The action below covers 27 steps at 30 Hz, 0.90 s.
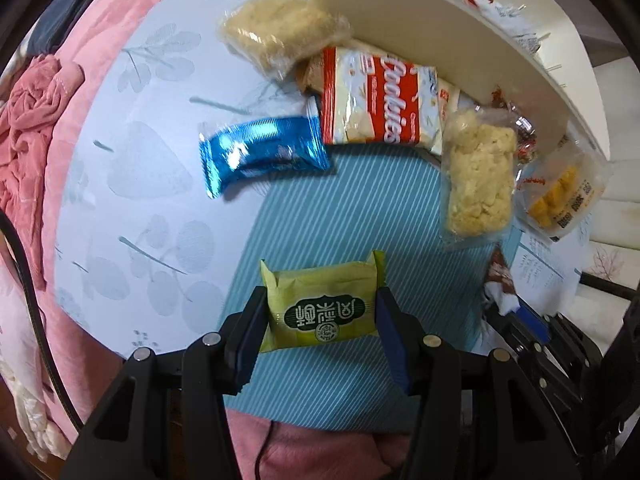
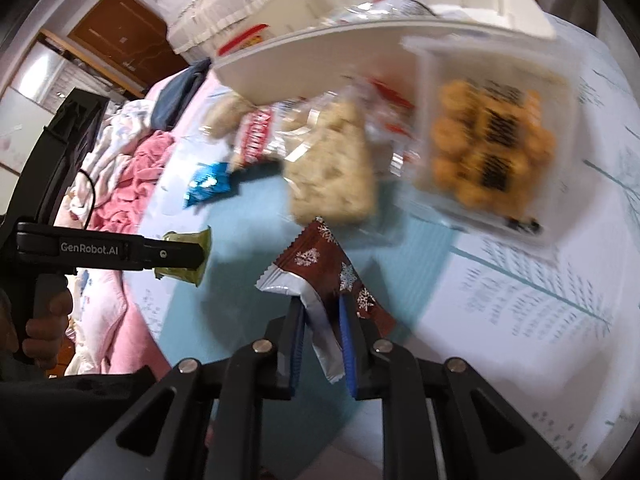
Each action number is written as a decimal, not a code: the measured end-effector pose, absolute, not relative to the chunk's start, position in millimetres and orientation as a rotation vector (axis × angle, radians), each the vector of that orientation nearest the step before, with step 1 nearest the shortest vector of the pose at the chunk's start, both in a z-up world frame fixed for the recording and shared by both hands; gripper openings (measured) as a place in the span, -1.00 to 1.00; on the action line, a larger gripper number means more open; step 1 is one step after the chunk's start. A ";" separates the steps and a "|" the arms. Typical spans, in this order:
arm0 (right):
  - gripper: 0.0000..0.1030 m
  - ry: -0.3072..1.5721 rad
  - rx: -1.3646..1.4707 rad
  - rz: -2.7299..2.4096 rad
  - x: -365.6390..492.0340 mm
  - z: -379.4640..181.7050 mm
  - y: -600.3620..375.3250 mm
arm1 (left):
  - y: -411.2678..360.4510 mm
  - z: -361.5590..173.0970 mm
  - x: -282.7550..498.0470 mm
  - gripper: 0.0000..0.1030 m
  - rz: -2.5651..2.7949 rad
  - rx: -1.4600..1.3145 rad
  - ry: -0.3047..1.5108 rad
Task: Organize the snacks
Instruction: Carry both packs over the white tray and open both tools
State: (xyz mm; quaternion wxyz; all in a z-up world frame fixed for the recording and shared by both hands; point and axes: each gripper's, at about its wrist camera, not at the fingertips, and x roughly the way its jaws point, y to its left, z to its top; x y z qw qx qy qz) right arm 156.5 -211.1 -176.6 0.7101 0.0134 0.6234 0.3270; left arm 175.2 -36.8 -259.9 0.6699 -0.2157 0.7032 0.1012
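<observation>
In the left wrist view my left gripper (image 1: 322, 300) points down and is shut on a green snack packet (image 1: 320, 280), held above the teal striped mat (image 1: 340, 208). The right wrist view shows the same gripper (image 2: 180, 256) and its green packet (image 2: 196, 240) at the left. My right gripper (image 2: 322, 304) is shut on a brown packet with white snowflakes (image 2: 316, 256), its silver end hanging between the pads. In the left wrist view that brown packet (image 1: 500, 276) shows at the right edge of the mat.
Beyond the mat lie a blue packet (image 1: 260, 152), a red-and-white cookies bag (image 1: 376, 100), two clear rice-crisp packs (image 1: 480, 180) (image 1: 280, 32) and a bag of orange snacks (image 1: 560, 196). A white basket (image 1: 440, 40) holding snacks stands behind them. Pink bedding (image 1: 40, 140) borders the left.
</observation>
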 end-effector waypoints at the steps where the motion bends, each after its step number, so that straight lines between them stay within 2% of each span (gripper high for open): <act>1: -0.69 1.382 0.034 0.734 158.0 -174.3 -206.6 | -33.2 -256.0 176.4 0.00 0.223 -0.486 1.585; 16: -0.69 1.208 0.166 0.830 203.2 -99.1 -145.9 | 21.6 -156.9 249.7 0.01 0.145 -0.303 1.471; 27: -0.69 1.070 0.238 0.725 247.2 -71.0 -147.0 | 35.1 -126.2 315.9 0.01 0.047 -0.250 1.349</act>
